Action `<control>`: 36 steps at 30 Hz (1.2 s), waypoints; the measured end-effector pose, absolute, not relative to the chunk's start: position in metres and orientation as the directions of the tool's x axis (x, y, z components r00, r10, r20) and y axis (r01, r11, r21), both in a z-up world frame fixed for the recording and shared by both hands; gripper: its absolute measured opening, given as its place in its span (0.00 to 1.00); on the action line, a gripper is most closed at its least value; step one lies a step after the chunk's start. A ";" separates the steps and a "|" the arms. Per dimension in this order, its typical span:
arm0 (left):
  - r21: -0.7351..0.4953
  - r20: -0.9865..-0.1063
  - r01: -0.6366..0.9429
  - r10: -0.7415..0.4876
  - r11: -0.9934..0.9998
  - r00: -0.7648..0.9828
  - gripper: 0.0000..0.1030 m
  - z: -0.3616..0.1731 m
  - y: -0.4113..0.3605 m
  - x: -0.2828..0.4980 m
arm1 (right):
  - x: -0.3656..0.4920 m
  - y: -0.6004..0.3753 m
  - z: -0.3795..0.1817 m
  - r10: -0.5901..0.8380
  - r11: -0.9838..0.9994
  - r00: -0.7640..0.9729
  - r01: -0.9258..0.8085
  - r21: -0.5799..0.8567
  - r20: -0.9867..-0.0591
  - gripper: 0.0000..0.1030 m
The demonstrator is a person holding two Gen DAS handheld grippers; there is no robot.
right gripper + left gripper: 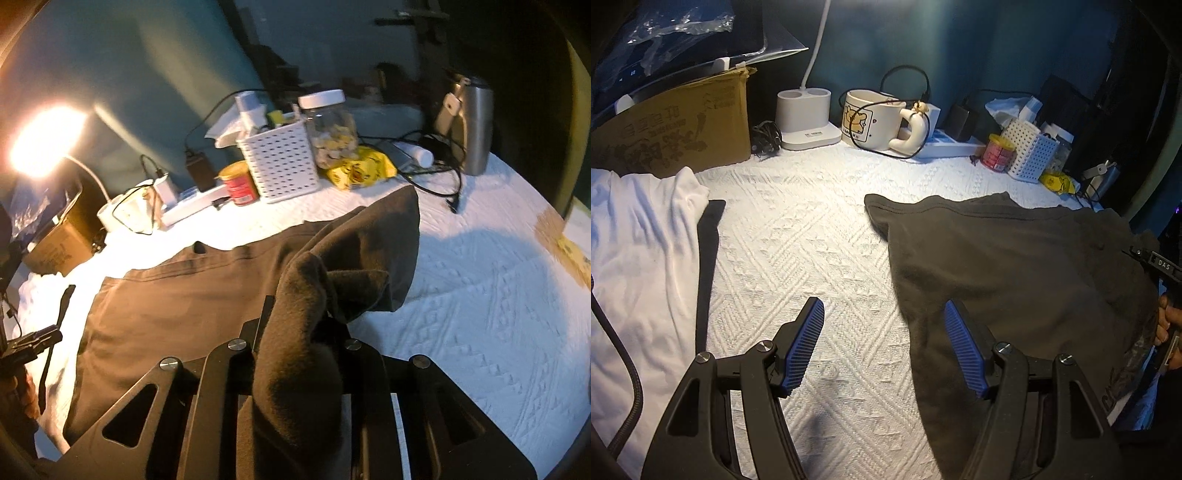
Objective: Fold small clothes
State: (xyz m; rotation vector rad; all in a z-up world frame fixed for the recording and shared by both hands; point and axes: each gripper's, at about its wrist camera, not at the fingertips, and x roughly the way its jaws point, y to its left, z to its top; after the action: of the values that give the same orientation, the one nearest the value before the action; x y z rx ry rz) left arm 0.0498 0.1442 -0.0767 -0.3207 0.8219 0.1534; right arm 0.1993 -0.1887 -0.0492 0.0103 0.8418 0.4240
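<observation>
Fabric from the dark shirt (207,306), which lay spread on the white tabletop (480,295), was bunched between the right gripper (295,332) fingers, pinched up for folding, while the left gripper (882,343) gaped empty.

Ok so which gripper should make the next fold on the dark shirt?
Probably the right gripper: it's already shut on the dark shirt's lifted edge. The left gripper is open, holding nothing.

Dark brown shirt (1015,266); white textured bedspread (812,229).

Each black claw (882,314) has ribbed blue pads (809,343) and silver screws (765,346).
</observation>
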 end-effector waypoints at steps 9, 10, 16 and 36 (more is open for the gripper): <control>-0.268 -0.698 -0.249 -0.009 0.931 0.716 0.66 -0.074 0.155 0.038 | 0.186 -0.145 -0.038 0.405 0.884 0.561 -0.443 0.151 -0.722 0.19; -0.275 -0.693 -0.248 -0.013 0.929 0.721 0.66 -0.074 0.156 0.037 | 0.185 -0.139 -0.038 0.411 0.878 0.555 -0.454 0.150 -0.723 0.19; -0.308 -0.659 -0.243 -0.022 0.920 0.752 0.66 -0.070 0.164 0.027 | 0.179 -0.105 -0.036 0.442 0.847 0.523 -0.512 0.147 -0.729 0.19; -0.346 -0.645 -0.256 -0.030 0.902 0.764 0.66 -0.075 0.181 0.002 | 0.140 0.012 -0.090 0.422 0.730 0.336 -0.676 0.096 -0.842 0.20</control>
State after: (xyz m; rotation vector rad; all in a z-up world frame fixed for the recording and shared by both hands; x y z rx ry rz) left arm 0.0024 0.1812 -0.0749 -0.4366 0.6959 0.1272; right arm 0.1396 0.0118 -0.0898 -0.2930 0.9942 0.7293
